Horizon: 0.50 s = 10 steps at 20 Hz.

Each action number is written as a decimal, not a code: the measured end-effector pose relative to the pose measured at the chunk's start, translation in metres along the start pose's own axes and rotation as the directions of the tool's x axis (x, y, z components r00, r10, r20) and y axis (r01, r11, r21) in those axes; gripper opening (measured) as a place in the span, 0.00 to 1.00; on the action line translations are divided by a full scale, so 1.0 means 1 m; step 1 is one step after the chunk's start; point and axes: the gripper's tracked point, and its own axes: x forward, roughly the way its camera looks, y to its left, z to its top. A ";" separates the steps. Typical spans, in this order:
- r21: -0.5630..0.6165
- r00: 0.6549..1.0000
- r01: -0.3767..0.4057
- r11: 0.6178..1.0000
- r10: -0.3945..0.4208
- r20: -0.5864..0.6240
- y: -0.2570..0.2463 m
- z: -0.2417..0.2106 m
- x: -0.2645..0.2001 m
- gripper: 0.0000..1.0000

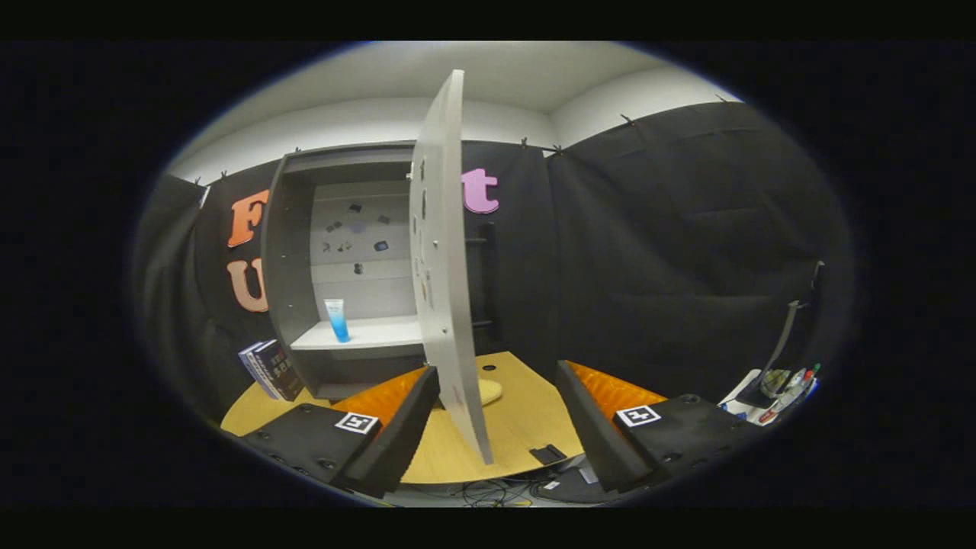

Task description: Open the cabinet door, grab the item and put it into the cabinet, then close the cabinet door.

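Between the two spread fingers of the gripper [496, 427] hangs the lower edge of the cabinet door [446, 259], swung wide open and seen nearly edge-on, and the jaws stand well apart with neither finger clearly pressing on it, so the gripper is open and holds nothing. Beyond the left finger sits the cabinet [305, 252], dark-sided, its inside laid bare. On its pale shelf [374, 333] stands the item, a blue tube [336, 319], upright, near the shelf's left end and well beyond the fingertips. Left of the cabinet, a few books [268, 370] lean against its side. All of it rests on the round wooden desk [526, 427], which runs under and ahead of both fingers. Off past the right finger, at the far side, lies a white tray of markers [785, 385], with a dark stand rising just behind it
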 end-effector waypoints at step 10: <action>0.046 0.999 -0.015 0.999 0.017 -0.046 -0.034 -0.037 0.062 0.98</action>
